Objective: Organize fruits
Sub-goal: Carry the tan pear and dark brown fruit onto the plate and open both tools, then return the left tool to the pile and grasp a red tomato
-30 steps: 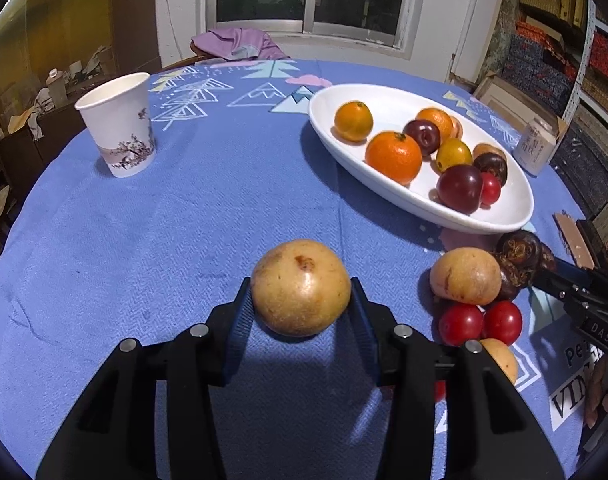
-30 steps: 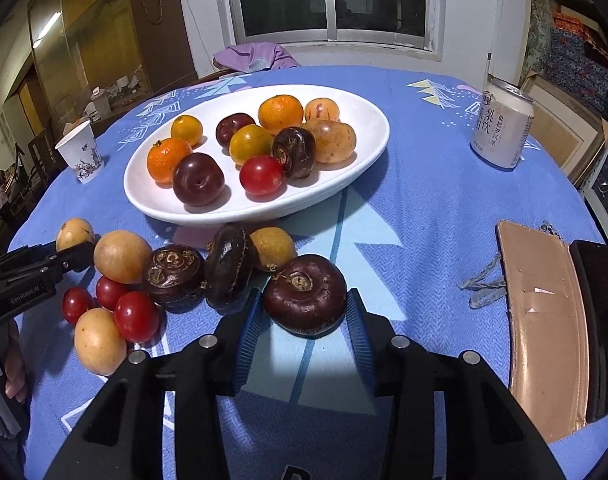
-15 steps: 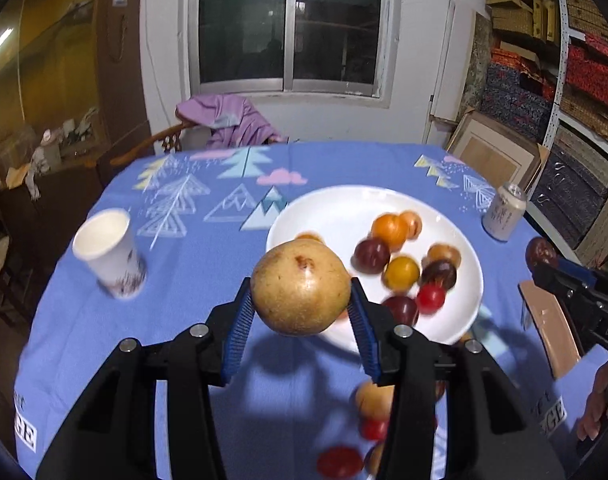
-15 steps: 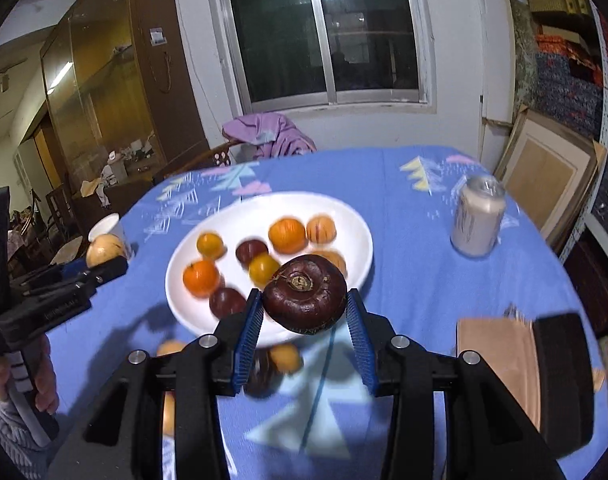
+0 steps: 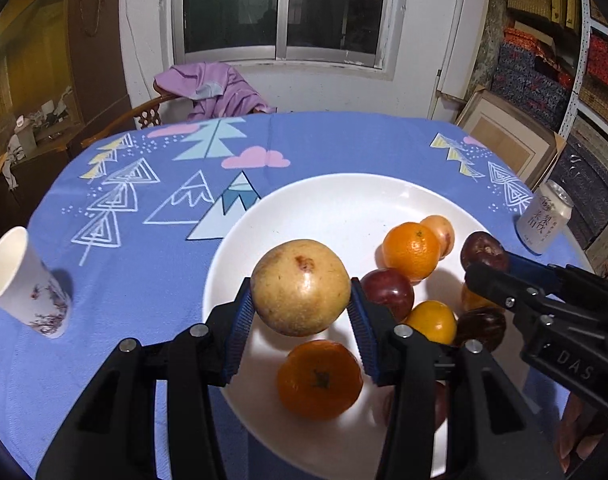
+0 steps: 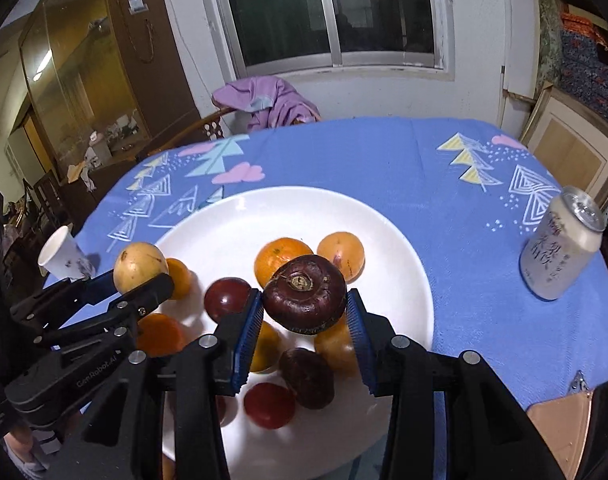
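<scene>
My left gripper (image 5: 300, 312) is shut on a round yellow-brown fruit (image 5: 300, 286) and holds it above the left part of the white plate (image 5: 336, 200). My right gripper (image 6: 304, 322) is shut on a dark purple fruit (image 6: 306, 294) and holds it above the plate's (image 6: 400, 256) middle. The plate holds several fruits: oranges (image 5: 320, 378), dark plums (image 5: 388, 290) and a red tomato (image 6: 269, 405). In the right wrist view the left gripper (image 6: 104, 296) and its yellow fruit (image 6: 140, 266) show at the left. In the left wrist view the right gripper (image 5: 488, 272) shows at the right.
A paper cup (image 5: 24, 284) stands at the table's left on the blue cloth (image 5: 144, 260). A drink can (image 6: 560, 244) stands at the right. A brown wallet (image 6: 560, 424) lies at the near right. A chair with purple cloth (image 5: 212, 88) is behind the table.
Both grippers have lifted their fruits off the cloth and moved forward over the plate. The loose fruits on the cloth have dropped out of sight below.
</scene>
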The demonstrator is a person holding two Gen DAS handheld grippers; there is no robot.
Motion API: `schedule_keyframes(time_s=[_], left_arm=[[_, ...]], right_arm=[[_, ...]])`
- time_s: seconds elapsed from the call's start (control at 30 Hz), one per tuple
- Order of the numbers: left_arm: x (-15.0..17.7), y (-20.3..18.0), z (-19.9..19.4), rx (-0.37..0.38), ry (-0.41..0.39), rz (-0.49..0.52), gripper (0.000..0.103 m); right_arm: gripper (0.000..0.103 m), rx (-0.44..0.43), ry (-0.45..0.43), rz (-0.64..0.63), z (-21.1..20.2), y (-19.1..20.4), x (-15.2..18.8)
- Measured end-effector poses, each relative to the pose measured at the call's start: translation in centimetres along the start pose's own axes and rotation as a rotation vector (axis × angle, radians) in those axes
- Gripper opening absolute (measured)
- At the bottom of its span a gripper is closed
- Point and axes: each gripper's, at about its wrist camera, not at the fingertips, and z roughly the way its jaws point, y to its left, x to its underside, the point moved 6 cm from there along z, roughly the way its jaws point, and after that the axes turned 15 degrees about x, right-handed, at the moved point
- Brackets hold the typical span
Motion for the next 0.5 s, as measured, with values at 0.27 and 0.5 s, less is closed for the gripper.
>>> schedule_keyframes(time_s=[0.27,0.5], left_arm=[[-0.1,-0.2,0.1,0.034,-0.011,-0.007,0.072],[0.2,0.4,-4.4,0.003,-0.066,-0.024,0.077]], right_arm=[[0.054,0.015,-0.007,-0.024,0.6,0.4,0.4],[0.066,-0.013,-0.066,0.025,-4.4,-1.3,0.7]])
